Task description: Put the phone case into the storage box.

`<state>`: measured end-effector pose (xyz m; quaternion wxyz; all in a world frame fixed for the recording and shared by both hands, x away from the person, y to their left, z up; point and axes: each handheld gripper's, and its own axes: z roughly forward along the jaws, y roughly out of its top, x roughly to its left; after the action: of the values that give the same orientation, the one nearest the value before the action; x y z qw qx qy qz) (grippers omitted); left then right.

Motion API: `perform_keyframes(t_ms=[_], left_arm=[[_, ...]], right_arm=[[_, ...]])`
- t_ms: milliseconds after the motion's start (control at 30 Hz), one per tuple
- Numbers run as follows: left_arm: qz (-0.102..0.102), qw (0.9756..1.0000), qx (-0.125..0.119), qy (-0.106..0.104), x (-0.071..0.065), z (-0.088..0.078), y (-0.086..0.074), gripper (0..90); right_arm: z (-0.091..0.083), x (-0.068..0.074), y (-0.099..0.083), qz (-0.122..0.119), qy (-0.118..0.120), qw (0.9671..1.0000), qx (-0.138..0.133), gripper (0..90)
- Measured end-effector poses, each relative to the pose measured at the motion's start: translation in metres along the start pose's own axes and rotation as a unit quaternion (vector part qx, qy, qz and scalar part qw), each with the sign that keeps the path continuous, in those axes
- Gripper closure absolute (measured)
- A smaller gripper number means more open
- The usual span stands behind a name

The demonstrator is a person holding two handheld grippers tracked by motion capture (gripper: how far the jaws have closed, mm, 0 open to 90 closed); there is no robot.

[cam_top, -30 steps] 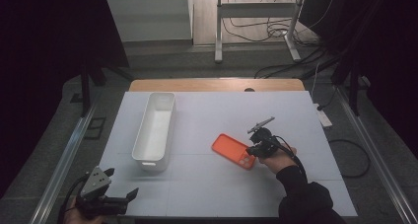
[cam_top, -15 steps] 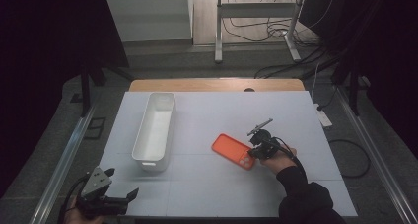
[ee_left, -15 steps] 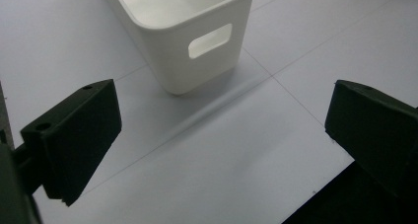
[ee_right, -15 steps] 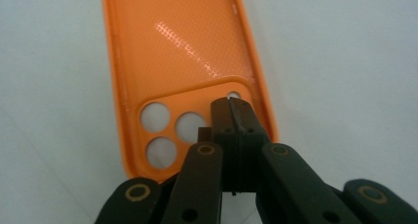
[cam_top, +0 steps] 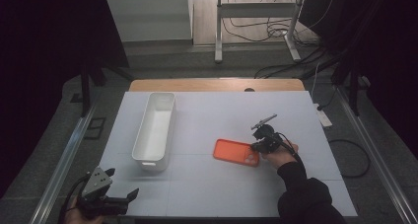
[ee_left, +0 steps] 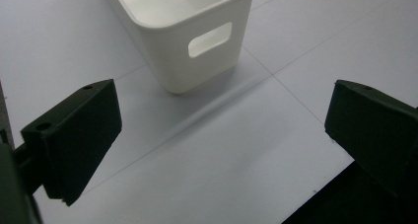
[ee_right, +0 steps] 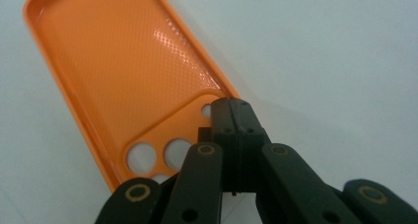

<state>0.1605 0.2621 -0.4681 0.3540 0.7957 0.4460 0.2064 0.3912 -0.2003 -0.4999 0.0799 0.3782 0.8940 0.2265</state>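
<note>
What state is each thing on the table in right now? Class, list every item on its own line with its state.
Orange plastic phone case: lying flat, open side up, its camera-hole end pinched at the rim.
White rectangular plastic bin: upright, empty.
Right hand-held gripper: shut on the case's rim.
Left hand-held gripper: open, jaws wide apart, nothing between them, pointing at the bin's handle end.
White table: bears the case and the bin.
</note>
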Motion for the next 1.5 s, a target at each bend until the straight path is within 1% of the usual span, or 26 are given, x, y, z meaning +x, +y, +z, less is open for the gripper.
perform_keyframes(t_ms=[67, 133, 333, 433, 467, 500, 567, 600, 633, 667, 733, 900, 933, 1000, 1067, 1100, 1167, 1233, 1367, 1433, 1500], left_arm=[[0.0, 1.0, 0.0, 0.0, 0.0, 0.0, 0.0, 1.6], [0.0, 1.0, 0.001, 0.0, 0.0, 0.0, 0.0, 1.6], [-0.002, 1.0, 0.001, -0.001, 0.0, 0.0, 0.0, 1.7], [-0.002, 1.0, 0.0, 0.001, 0.0, 0.0, 0.0, 1.7], [-0.002, 1.0, 0.0, 0.001, 0.0, 0.0, 0.0, 1.7], [-0.002, 1.0, 0.001, 0.001, 0.0, 0.0, 0.0, 1.7], [-0.002, 1.0, 0.001, 0.0, 0.0, 0.001, 0.0, 1.7], [-0.002, 1.0, 0.001, 0.0, 0.0, 0.0, 0.0, 1.7], [-0.002, 1.0, 0.001, 0.0, 0.0, 0.0, 0.0, 1.7], [-0.002, 1.0, 0.001, 0.0, 0.0, 0.0, 0.0, 1.7], [-0.002, 1.0, 0.0, 0.001, 0.0, 0.0, 0.0, 1.7], [-0.002, 1.0, 0.001, 0.001, 0.0, 0.0, 0.0, 1.7], [-0.002, 1.0, 0.001, 0.001, 0.0, 0.0, 0.0, 1.7], [-0.003, 1.0, 0.003, 0.0, 0.001, 0.001, 0.0, 1.7], [-0.005, 1.0, 0.004, 0.002, 0.001, 0.001, 0.0, 1.7], [-0.007, 1.0, 0.005, 0.001, 0.001, 0.001, 0.0, 1.7], [-0.01, 0.9999, 0.006, 0.001, 0.002, 0.001, 0.0, 1.6], [-0.013, 0.9999, 0.007, 0.001, 0.002, 0.001, 0.0, 1.6], [-0.016, 0.9998, 0.009, 0.0, 0.003, 0.002, 0.0, 1.6], [-0.015, 0.9998, 0.009, 0.0, 0.003, 0.002, 0.0, 1.7], [-0.015, 0.9998, 0.009, 0.0, 0.003, 0.002, 0.0, 1.7]], right_arm=[[0.001, -0.003, 0.002, 0.002, 0.001, 1.0, -0.001, 89.0], [0.002, -0.004, 0.005, -0.001, -0.007, 1.0, -0.003, 89.0], [0.009, -0.008, 0.014, -0.002, -0.015, 0.9999, -0.008, 89.0], [0.01, -0.007, 0.016, 0.0, -0.016, 0.9998, -0.009, 89.0], [0.009, -0.006, 0.016, -0.004, -0.017, 0.9998, -0.009, 89.0], [0.009, -0.004, 0.016, -0.005, -0.012, 0.9999, -0.01, 89.1], [0.007, 0.002, 0.017, -0.013, -0.003, 0.9999, -0.009, 89.0], [0.007, 0.007, 0.018, -0.019, 0.007, 0.9998, -0.009, 89.0], [0.007, 0.007, 0.018, -0.019, 0.007, 0.9998, -0.009, 89.0], [0.006, 0.014, 0.019, -0.027, 0.022, 0.9994, -0.009, 89.0], [0.006, 0.023, 0.02, -0.035, 0.034, 0.9988, -0.009, 89.0], [0.009, 0.042, 0.024, -0.053, 0.051, 0.9973, -0.009, 89.0], [0.009, 0.042, 0.024, -0.053, 0.051, 0.9973, -0.009, 89.0], [0.011, 0.049, 0.024, -0.051, 0.06, 0.9969, -0.008, 88.9], [0.013, 0.055, 0.025, -0.056, 0.064, 0.9964, -0.007, 89.0], [0.013, 0.055, 0.025, -0.056, 0.064, 0.9964, -0.007, 89.0], [0.014, 0.06, 0.025, -0.059, 0.071, 0.9957, -0.006, 89.0], [0.014, 0.065, 0.026, -0.063, 0.073, 0.9953, -0.005, 88.9], [0.019, 0.072, 0.027, -0.07, 0.074, 0.9948, 0.002, 88.9], [0.02, 0.073, 0.026, -0.07, 0.073, 0.9948, 0.005, 88.9], [0.022, 0.077, 0.026, -0.077, 0.075, 0.9942, 0.01, 89.0]])
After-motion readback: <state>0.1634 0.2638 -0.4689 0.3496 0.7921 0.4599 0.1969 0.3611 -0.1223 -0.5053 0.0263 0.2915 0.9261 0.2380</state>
